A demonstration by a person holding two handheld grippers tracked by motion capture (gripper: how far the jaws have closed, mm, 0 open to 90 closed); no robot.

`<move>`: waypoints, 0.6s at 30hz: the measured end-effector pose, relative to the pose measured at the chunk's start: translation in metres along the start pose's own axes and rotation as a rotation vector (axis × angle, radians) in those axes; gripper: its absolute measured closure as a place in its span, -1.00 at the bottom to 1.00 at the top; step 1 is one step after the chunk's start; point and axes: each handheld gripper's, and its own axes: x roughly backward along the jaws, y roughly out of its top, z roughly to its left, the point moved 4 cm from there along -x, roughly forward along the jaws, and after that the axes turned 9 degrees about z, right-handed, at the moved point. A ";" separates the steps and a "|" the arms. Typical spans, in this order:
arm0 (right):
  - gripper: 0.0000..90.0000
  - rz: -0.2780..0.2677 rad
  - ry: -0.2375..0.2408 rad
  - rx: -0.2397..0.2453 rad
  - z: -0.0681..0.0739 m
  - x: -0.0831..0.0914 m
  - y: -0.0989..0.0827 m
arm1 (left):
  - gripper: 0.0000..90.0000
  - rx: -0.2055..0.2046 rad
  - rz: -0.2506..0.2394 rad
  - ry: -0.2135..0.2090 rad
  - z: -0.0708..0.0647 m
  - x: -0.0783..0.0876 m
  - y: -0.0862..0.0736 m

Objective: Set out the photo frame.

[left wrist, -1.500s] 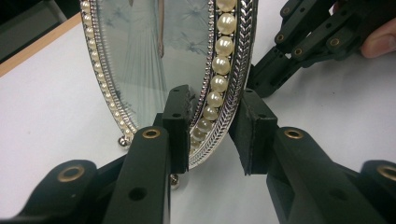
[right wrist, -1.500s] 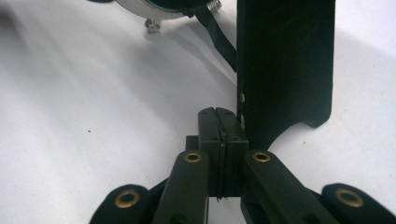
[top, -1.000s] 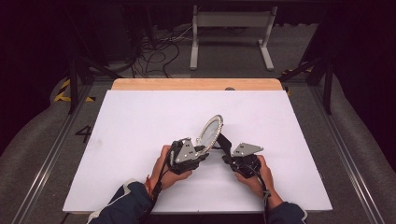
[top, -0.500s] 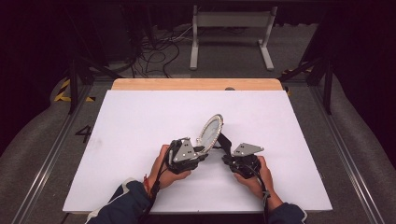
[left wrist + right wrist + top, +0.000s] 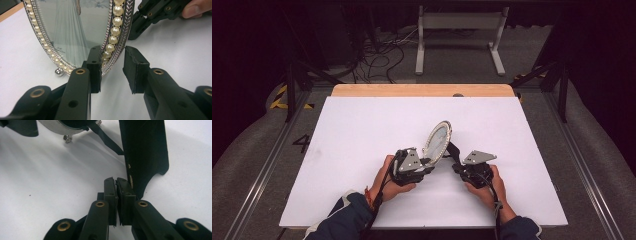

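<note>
An oval photo frame (image 5: 438, 140) with a pearl and silver rim (image 5: 75, 30) stands tilted on the white table (image 5: 362, 130), propped by its black back leg (image 5: 453, 150). My left gripper (image 5: 429, 162) is open at the frame's lower edge. In the left gripper view (image 5: 112, 70) the rim lies between the jaws, against the left pad and apart from the right one. My right gripper (image 5: 457, 167) is shut behind the frame and has just closed a little. In the right gripper view (image 5: 116, 192) its pads meet with nothing seen between them. The black leg (image 5: 145, 157) rises just behind the right finger.
A black ribbon (image 5: 105, 140) links the leg to the frame's back. A small metal ball foot (image 5: 59, 72) rests on the table. A wooden strip (image 5: 422, 90) runs along the table's far edge. Beyond it are a metal stand (image 5: 459, 30) and cables (image 5: 382, 55).
</note>
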 end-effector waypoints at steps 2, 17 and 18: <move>0.92 -0.001 -0.011 -0.007 -0.001 0.000 0.001 | 0.51 -0.001 -0.004 -0.003 -0.001 -0.001 0.001; 0.67 -0.037 0.009 -0.020 0.007 0.012 0.004 | 0.57 -0.024 -0.025 0.042 0.004 0.020 -0.002; 0.64 -0.046 0.013 -0.016 0.010 0.014 0.005 | 0.56 -0.013 -0.029 0.047 0.007 0.026 -0.005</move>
